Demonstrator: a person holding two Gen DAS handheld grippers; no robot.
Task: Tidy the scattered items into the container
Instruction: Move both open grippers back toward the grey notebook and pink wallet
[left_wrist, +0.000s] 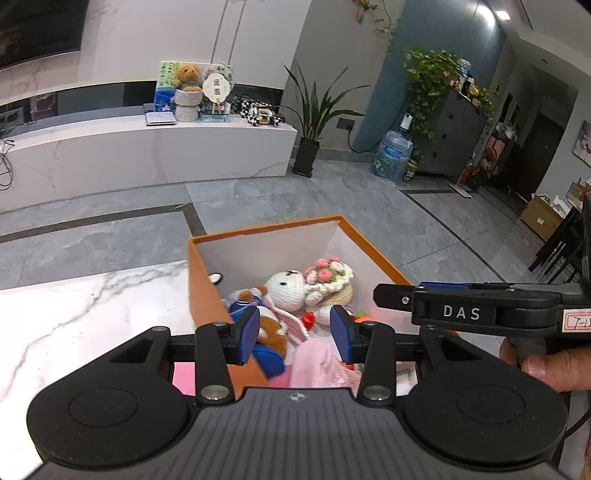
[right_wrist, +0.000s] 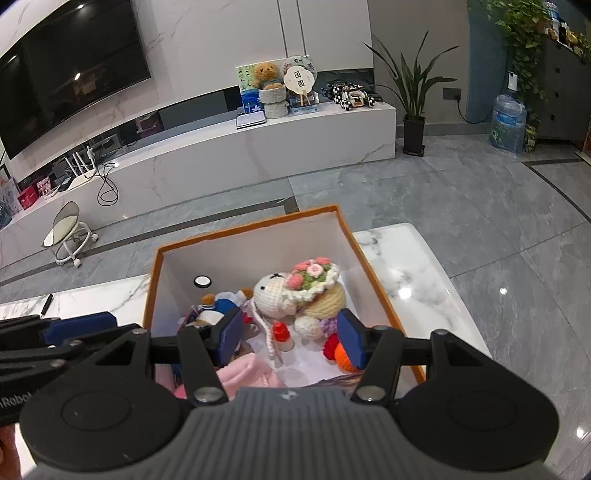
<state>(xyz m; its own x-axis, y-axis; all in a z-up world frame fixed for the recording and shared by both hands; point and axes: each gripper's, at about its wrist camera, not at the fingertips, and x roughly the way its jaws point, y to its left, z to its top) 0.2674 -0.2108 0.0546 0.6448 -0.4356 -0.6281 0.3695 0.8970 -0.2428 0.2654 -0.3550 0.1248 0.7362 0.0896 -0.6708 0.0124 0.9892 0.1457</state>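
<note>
Partly hidden: pink toy (right_wrist: 245, 373) behind right gripper (right_wrist: 291, 338).

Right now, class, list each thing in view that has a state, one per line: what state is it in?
Orange box: open, no lid, toys inside.
White crochet bunny: lying in the box.
Flower hat: resting against the bunny.
Pink cloth: crumpled at the near end.
Left claw: open, empty, above the box.
Right claw: open, empty, above the box.
Television: off.
</note>
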